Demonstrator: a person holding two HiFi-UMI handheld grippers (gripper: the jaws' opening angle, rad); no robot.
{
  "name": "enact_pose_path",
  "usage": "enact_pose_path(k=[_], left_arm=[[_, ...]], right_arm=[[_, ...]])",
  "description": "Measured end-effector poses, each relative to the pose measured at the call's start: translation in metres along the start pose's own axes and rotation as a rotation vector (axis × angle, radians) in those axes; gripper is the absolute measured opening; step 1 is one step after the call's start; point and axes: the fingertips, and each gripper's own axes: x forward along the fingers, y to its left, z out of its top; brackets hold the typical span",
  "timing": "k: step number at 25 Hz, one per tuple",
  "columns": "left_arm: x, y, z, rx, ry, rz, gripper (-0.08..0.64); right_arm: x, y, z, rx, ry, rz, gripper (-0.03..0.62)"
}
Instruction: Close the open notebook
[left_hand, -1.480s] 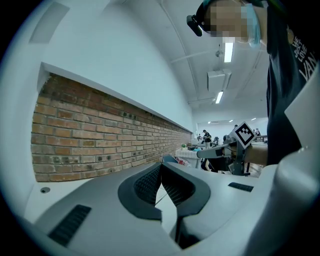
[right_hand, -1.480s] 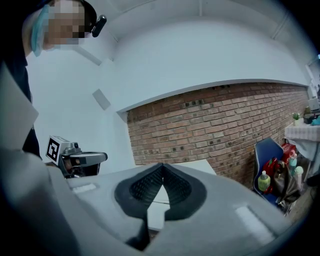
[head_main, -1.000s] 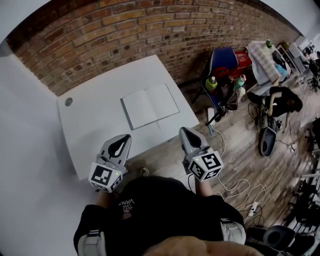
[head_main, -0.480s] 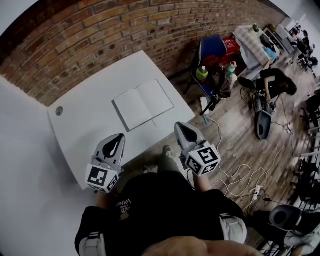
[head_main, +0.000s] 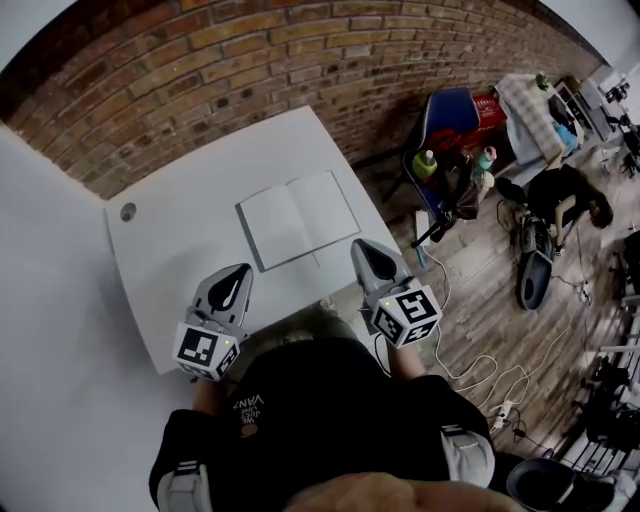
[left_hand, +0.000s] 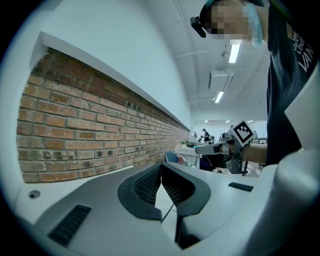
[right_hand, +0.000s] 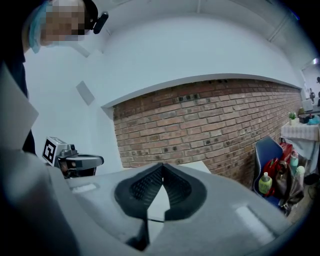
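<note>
An open notebook (head_main: 298, 218) with blank white pages lies flat on the white table (head_main: 180, 235), near its right end. My left gripper (head_main: 240, 272) hovers over the table's near edge, left of the book, its jaws shut with nothing between them. My right gripper (head_main: 361, 249) is at the table's near right corner, just below the notebook's right page, jaws shut and empty. In the left gripper view the closed tips (left_hand: 161, 166) point along the table toward the brick wall; in the right gripper view the closed tips (right_hand: 162, 167) do the same.
A brick wall (head_main: 250, 70) runs behind the table. A round cable hole (head_main: 128, 211) sits at the table's far left. To the right stand a blue chair (head_main: 445, 115) with bottles and bags, and cables (head_main: 480, 370) on the wooden floor.
Both grippers have shifted a little toward the table and notebook, staying shut. The head view swung slightly; the notebook has not moved on the table.
</note>
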Motion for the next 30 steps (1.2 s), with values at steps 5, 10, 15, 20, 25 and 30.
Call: enact_pose_path(k=[5,10,15,20,25,30], left_arm=[[0.019,0.013,0.0,-0.007,0.002,0.054,0.012],[0.032,0.026,0.0,-0.019,0.023,0.112,0.011],[0.045,0.037,-0.003,-0.046,0.035,0.175,0.012],[0.058,0.047,-0.012,-0.069,0.048,0.221,0.012],[0.067,0.055,-0.027,-0.081,0.083,0.263,0.012],[0.078,0.061,-0.046,-0.118,0.12,0.281,0.012]], right_arm=[[0.03,-0.015,0.006,-0.017,0.016,0.058,-0.002],[0.059,-0.027,0.008,-0.02,0.04,0.112,-0.002],[0.084,-0.042,0.003,-0.002,0.072,0.159,-0.002],[0.109,-0.058,-0.007,0.014,0.105,0.176,-0.002],[0.124,-0.071,-0.022,0.007,0.137,0.181,-0.002],[0.141,-0.085,-0.042,-0.013,0.176,0.167,-0.002]])
